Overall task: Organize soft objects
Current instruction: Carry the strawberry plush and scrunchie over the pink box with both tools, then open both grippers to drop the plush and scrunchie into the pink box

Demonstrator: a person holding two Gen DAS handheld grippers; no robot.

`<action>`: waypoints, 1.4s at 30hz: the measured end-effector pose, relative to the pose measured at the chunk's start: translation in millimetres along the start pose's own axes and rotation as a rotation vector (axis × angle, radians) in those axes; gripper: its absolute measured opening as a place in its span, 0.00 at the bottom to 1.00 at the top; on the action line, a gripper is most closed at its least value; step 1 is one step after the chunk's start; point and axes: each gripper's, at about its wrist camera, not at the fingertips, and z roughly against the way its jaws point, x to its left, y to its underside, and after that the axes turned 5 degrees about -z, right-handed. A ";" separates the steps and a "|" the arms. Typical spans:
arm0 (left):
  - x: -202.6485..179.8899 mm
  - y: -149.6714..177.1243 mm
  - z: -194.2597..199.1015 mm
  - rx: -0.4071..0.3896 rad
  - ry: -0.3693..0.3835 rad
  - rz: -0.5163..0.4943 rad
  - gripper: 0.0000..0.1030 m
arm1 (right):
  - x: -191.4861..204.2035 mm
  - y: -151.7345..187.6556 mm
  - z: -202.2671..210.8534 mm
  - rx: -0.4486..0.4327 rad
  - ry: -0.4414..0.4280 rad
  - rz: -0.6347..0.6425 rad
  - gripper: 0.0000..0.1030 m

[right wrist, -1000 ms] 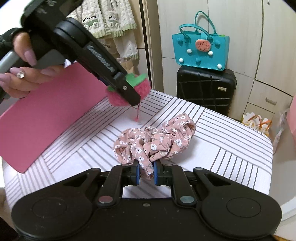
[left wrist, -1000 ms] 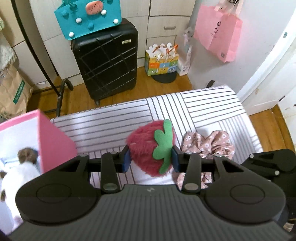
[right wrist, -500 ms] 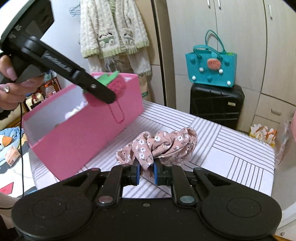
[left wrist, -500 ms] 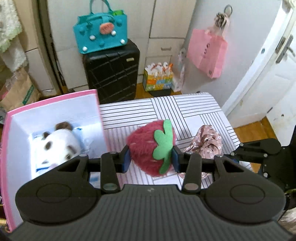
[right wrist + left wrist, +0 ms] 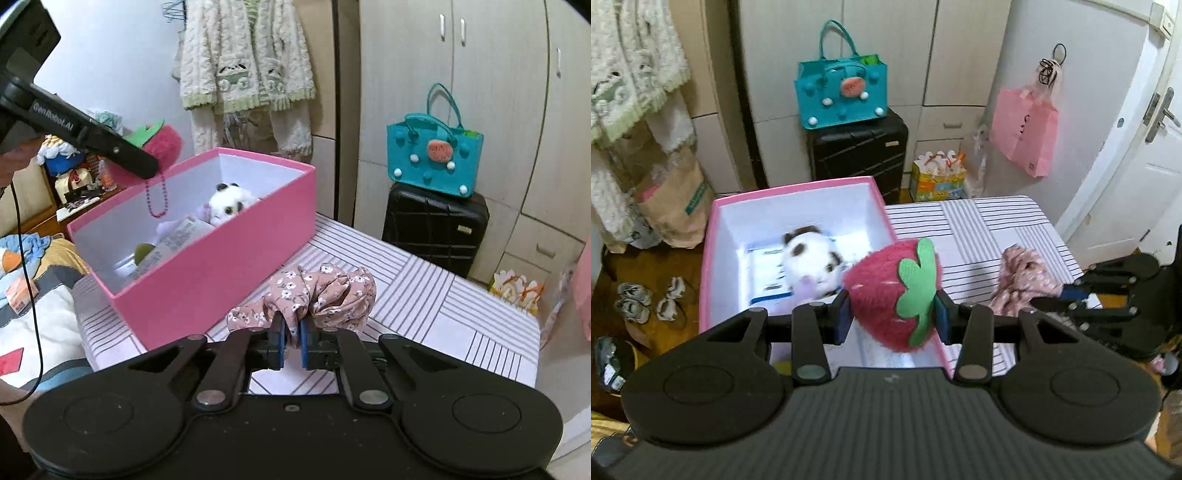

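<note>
Striped table point(image 5: 424, 295) holds open pink box point(image 5: 207, 273) at left, panda plush point(image 5: 229, 205) inside. Left gripper point(image 5: 891, 318) clamps strawberry plush point(image 5: 892, 291) above box's right wall. Right gripper point(image 5: 291, 341) pinches floral scrunchie point(image 5: 325, 291), lifted beside box, right of it.
</note>
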 end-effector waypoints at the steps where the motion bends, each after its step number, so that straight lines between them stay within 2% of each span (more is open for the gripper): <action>1: 2.6 3.5 4.6 -0.002 -0.002 -0.001 0.42 | 2.9 -2.0 3.4 -0.005 -0.005 0.003 0.09; 11: 36.2 31.6 27.3 0.000 -0.010 0.060 0.43 | 37.1 -39.8 23.8 -0.056 -0.084 0.069 0.09; 19: 71.0 57.9 22.9 0.024 -0.095 0.124 0.42 | 71.4 -71.9 17.6 -0.059 -0.162 0.136 0.09; 21: 78.4 62.8 17.2 0.045 -0.092 0.126 0.42 | 81.0 -78.3 12.0 -0.045 -0.191 0.154 0.09; 26: 87.8 69.3 -1.7 0.079 -0.082 0.076 0.42 | 101.8 -93.2 -8.7 -0.011 -0.224 0.191 0.09; 30: 87.8 77.0 -9.4 0.071 -0.083 0.028 0.43 | 111.6 -101.3 -29.1 0.013 -0.242 0.204 0.09; 39: 76.0 81.9 -30.9 0.107 -0.020 -0.126 0.43 | 112.0 -115.1 -74.0 0.064 -0.258 0.166 0.09; 42: 77.7 81.7 -35.5 0.100 -0.032 -0.140 0.43 | 108.9 -120.5 -77.3 0.054 -0.254 0.139 0.09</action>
